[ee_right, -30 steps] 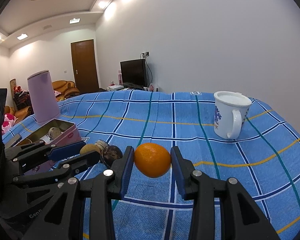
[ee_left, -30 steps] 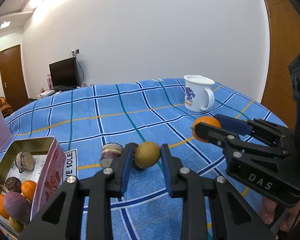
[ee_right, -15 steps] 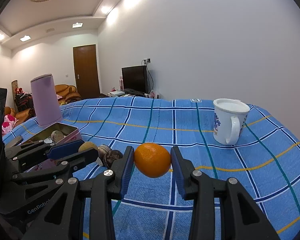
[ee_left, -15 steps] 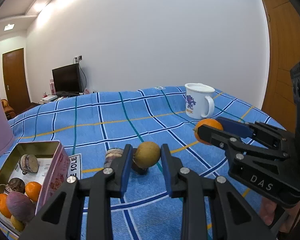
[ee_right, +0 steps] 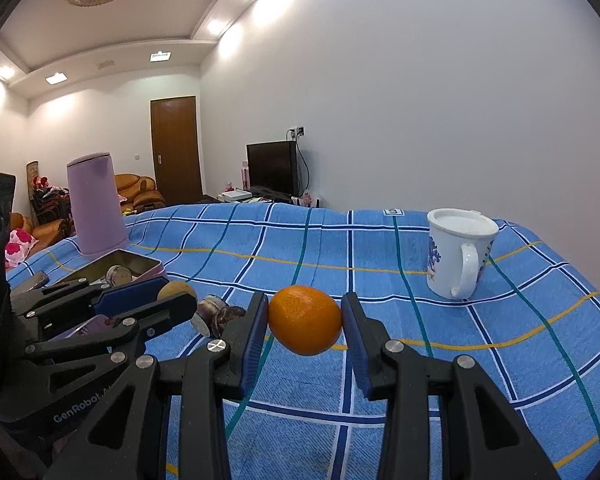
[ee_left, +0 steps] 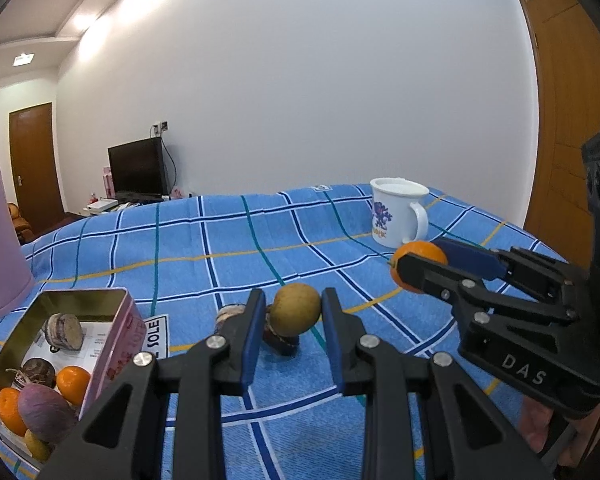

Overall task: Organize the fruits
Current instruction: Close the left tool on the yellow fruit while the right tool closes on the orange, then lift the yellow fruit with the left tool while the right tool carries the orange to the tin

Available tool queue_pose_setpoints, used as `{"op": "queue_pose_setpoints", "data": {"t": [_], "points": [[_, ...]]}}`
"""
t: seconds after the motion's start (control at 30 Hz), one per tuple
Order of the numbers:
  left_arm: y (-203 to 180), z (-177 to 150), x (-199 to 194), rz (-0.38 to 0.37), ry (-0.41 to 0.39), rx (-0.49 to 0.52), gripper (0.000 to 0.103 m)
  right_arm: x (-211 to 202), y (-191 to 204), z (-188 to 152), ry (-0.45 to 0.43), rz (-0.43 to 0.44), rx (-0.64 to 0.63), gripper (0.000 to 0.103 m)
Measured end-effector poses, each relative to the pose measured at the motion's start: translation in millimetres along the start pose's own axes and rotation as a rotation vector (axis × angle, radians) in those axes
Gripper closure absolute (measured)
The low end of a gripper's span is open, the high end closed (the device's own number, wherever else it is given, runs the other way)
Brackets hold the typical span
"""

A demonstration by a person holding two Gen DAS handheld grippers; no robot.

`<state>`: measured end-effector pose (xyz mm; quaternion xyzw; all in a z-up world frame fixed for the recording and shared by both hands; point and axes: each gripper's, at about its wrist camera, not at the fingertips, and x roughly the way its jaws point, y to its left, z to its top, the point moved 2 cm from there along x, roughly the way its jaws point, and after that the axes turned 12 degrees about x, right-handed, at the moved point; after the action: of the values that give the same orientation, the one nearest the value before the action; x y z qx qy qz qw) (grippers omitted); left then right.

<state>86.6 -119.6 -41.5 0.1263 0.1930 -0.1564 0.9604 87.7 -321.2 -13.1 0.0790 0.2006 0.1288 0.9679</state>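
Orange lifted; mug beyond, purple fruits beside tin.

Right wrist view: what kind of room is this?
Most likely a home living room. A black flat-screen TV stands against the white wall, tan leather sofas sit near the brown wooden door, and the work surface wears a blue checked cloth.
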Motion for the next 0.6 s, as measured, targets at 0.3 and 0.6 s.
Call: {"op": "queue_pose_setpoints", "data": {"t": [0.3,0.6], "points": [[-0.7,0.4,-9.0,0.029,-0.037,0.008,0.073,-9.1,1.7,-0.6,-0.047,0.020,-0.008,0.063],[3.3,-0.3,-10.8,0.047,-0.038,0.009,0.073,-11.9,4.6,-0.4,-0.060,0.033,-0.022,0.063]]}}
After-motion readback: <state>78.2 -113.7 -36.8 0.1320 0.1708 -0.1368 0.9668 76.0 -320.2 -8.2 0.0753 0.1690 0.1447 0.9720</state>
